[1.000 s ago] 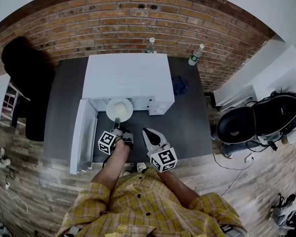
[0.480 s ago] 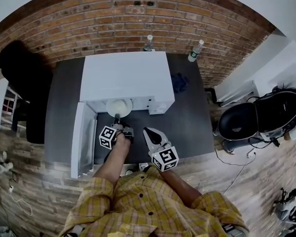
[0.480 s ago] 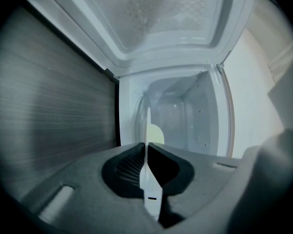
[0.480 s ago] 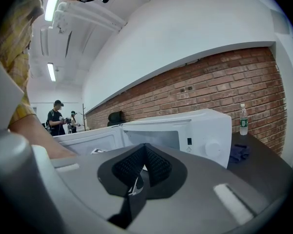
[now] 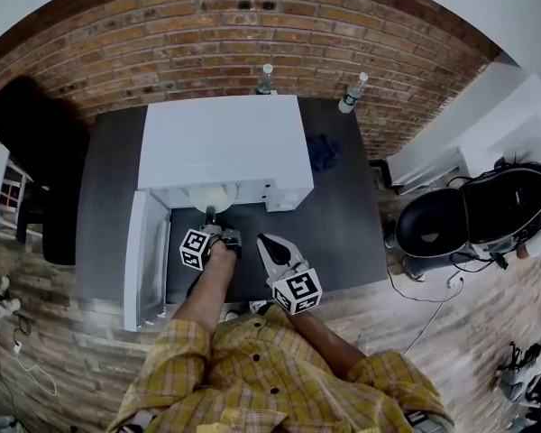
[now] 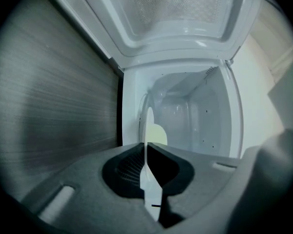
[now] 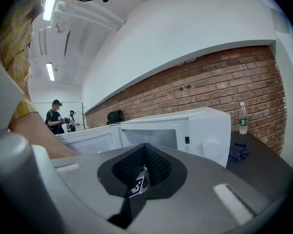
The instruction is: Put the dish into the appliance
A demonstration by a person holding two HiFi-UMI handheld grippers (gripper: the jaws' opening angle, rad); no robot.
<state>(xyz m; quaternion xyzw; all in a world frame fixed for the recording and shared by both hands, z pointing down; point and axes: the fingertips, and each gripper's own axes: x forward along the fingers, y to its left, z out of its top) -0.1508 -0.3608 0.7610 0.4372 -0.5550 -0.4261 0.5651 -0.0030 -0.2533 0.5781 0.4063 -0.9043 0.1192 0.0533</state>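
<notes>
A white microwave (image 5: 218, 144) stands on the dark table with its door (image 5: 142, 253) swung open to the left. My left gripper (image 5: 212, 220) is shut on the near rim of a white plate (image 5: 213, 197), which sits partly inside the cavity mouth. In the left gripper view the plate (image 6: 149, 123) shows edge-on between the pads of the left gripper (image 6: 147, 152), with something pale yellow on it, and the lit cavity (image 6: 195, 116) lies just beyond. My right gripper (image 5: 269, 247) hovers shut and empty over the table, right of the left one; its pads meet in the right gripper (image 7: 145, 167) view.
Two water bottles (image 5: 353, 91) stand at the table's back edge by the brick wall. A blue cloth (image 5: 323, 154) lies right of the microwave. A black chair (image 5: 473, 215) is on the right. People stand far off in the right gripper view.
The plate has gone farther into the microwave opening with my left gripper following it. The right gripper has stayed about where it was.
</notes>
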